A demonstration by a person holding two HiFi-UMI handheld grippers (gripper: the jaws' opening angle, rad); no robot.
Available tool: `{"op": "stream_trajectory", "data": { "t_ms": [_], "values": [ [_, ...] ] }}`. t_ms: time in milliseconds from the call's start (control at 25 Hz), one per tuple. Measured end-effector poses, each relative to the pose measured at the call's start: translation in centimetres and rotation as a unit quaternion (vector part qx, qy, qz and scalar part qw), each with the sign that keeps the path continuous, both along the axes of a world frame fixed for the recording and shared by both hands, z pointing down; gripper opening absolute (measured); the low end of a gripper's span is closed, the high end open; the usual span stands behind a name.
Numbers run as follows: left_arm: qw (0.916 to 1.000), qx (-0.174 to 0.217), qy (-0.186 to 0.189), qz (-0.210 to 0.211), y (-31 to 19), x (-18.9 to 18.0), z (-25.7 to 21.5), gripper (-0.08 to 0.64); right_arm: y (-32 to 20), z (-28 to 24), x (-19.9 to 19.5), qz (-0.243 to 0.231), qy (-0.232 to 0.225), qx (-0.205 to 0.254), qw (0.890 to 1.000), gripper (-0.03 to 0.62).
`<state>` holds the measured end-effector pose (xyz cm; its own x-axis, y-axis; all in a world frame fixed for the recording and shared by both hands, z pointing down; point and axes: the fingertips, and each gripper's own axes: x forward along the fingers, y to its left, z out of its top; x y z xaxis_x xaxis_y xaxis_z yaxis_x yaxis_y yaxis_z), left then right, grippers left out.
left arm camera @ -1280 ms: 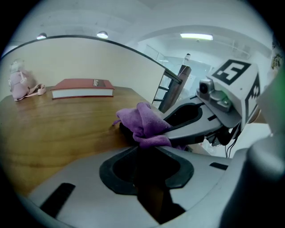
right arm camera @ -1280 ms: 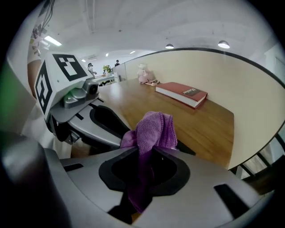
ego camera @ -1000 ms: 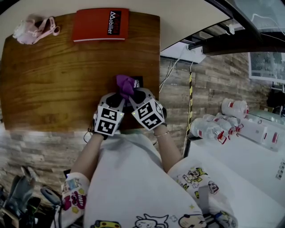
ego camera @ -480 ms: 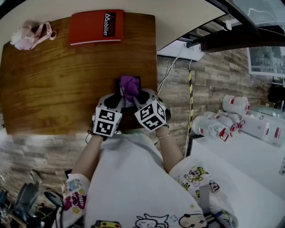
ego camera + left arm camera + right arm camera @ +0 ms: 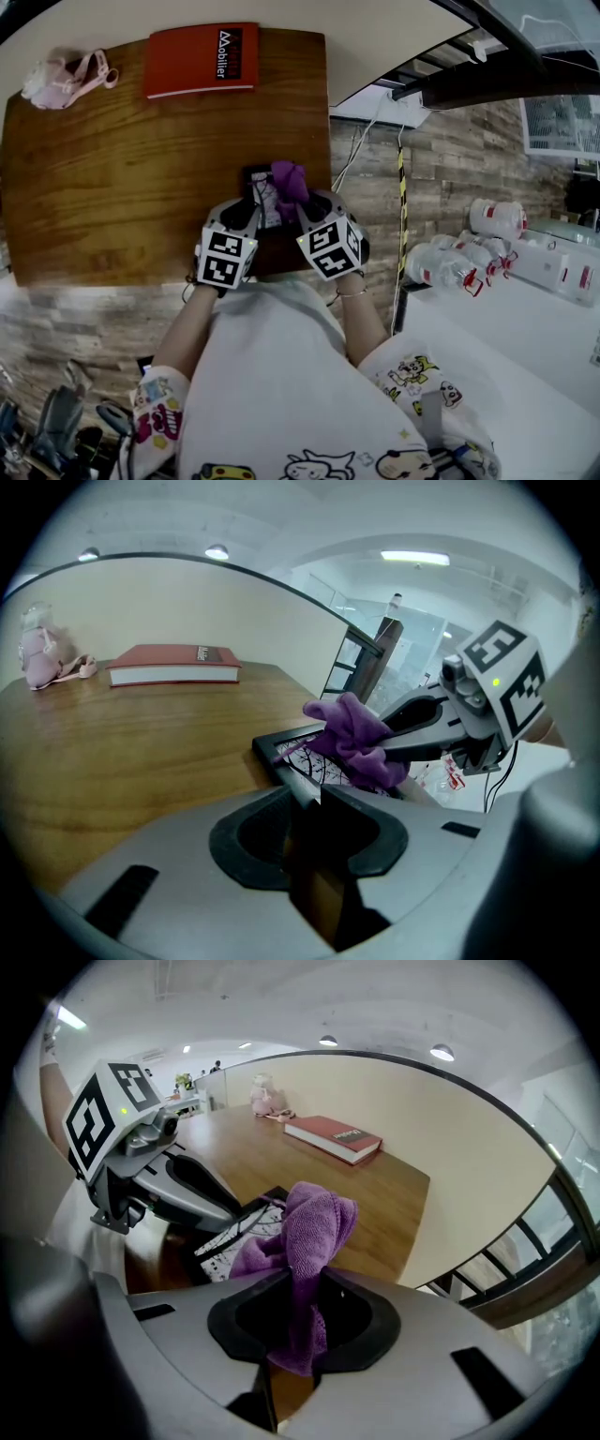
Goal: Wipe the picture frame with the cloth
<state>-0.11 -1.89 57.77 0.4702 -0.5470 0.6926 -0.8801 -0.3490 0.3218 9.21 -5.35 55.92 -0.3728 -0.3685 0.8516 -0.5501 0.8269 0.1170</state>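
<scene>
Head view: on the wooden bench (image 5: 112, 169) a red book (image 5: 201, 59) carries "Mobilier" in white, and a pink bundle (image 5: 61, 75) lies at the far left corner. The picture frame (image 5: 262, 194) sits by the bench's near right edge, with the purple cloth (image 5: 289, 178) on it.

Left gripper view: the left claw (image 5: 314, 799) pinches the picture frame's near corner. The book's spine lettering is too small to read.

Right gripper view: the right claw (image 5: 300, 1321) is clamped on the cloth, which rests against the frame's branch-patterned print.
</scene>
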Motion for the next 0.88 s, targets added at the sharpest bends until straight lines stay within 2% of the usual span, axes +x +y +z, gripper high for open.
{"op": "stream_trajectory", "data": {
  "t_ms": [320, 480, 560, 640, 760, 880],
  "values": [
    [1.0000, -0.001, 0.001, 0.000, 0.0, 0.0, 0.0, 0.094, -0.5, 1.2, 5.5, 0.063, 0.025, -0.012, 0.998, 0.066],
    [1.0000, -0.002, 0.000, -0.001, -0.1, -0.2, 0.1, 0.094, -0.5, 0.4, 6.0, 0.091, 0.000, -0.023, 0.996, 0.067],
    [1.0000, -0.002, 0.001, 0.000, -0.1, -0.1, 0.1, 0.094, -0.5, -0.4, 6.1, 0.113, -0.034, -0.032, 0.992, 0.067],
    [1.0000, -0.003, 0.002, 0.000, 0.0, -0.1, 0.1, 0.094, -0.5, -1.7, 5.6, 0.142, -0.088, -0.050, 0.985, 0.067],
    [1.0000, -0.003, 0.002, 0.000, -0.1, -0.1, 0.1, 0.095, 0.2, -4.0, 3.8, 0.164, -0.172, -0.083, 0.968, 0.067],
    [1.0000, -0.003, 0.002, -0.001, 0.0, -0.1, 0.1, 0.095, 2.0, -5.4, 1.4, 0.164, -0.233, -0.126, 0.950, 0.067]
  ]
}}
